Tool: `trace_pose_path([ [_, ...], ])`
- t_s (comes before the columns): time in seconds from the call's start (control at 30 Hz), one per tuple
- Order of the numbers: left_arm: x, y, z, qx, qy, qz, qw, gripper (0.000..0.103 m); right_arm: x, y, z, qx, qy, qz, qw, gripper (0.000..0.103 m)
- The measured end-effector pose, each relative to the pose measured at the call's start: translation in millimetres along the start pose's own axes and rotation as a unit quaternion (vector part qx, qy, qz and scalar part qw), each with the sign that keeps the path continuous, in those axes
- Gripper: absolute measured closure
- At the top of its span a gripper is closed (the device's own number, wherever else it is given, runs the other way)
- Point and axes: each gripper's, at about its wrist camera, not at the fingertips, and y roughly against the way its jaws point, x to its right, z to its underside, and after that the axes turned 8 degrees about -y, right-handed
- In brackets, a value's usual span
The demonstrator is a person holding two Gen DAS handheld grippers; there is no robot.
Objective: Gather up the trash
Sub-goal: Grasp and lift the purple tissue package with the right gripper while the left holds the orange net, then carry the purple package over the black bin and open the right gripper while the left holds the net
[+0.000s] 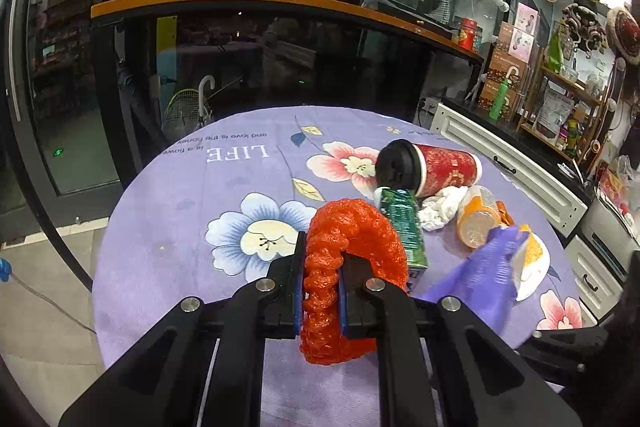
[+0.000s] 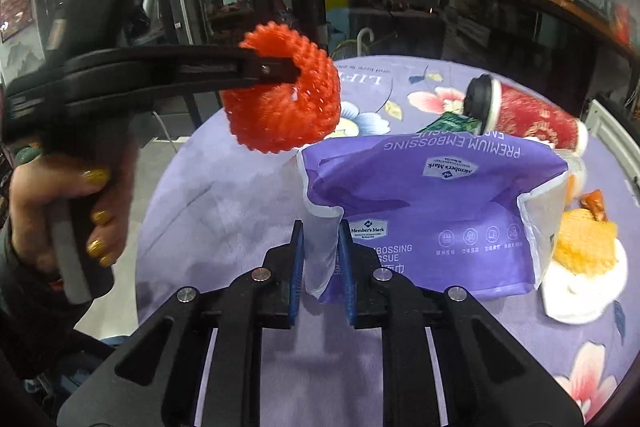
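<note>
**Both grippers hold trash above the table**

The left gripper (image 1: 320, 279) is clamped on a red foam net (image 1: 352, 259), its blue pads pressing a bunched part of the mesh while the rest curls up and over the right finger. From the right wrist view the same net (image 2: 284, 103) hangs off the fingertips above the table's far left side, and a hand (image 2: 64, 211) grips the tool's handle.

The right gripper (image 2: 322, 267) is pinched on the near left corner of a purple tissue bag (image 2: 432, 195); the pads press the white inner film, and the bag stands open, mouth turned to the right.

On the purple flowered cloth (image 1: 180, 227) lie a red cup (image 1: 432, 167) on its side with a black lid, a green carton (image 1: 404, 223) just beside it, a crumpled white tissue (image 1: 440, 207), a clear orange bottle (image 1: 478, 223), and a white plate (image 2: 588, 291) bearing a yellow piece.
</note>
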Motion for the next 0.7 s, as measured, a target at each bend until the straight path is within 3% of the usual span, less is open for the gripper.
trace_pose_path([
  [0.33,75,4,2,0.002,-0.053,0.059,0.9968,0.091,51,77,18,0.051,-0.042,0.067,0.996,0.086],
  [0.7,182,4,0,0.005,-0.105,0.141,0.9844,0.091,147,168,67,0.087,-0.122,0.175,0.973,0.086],
])
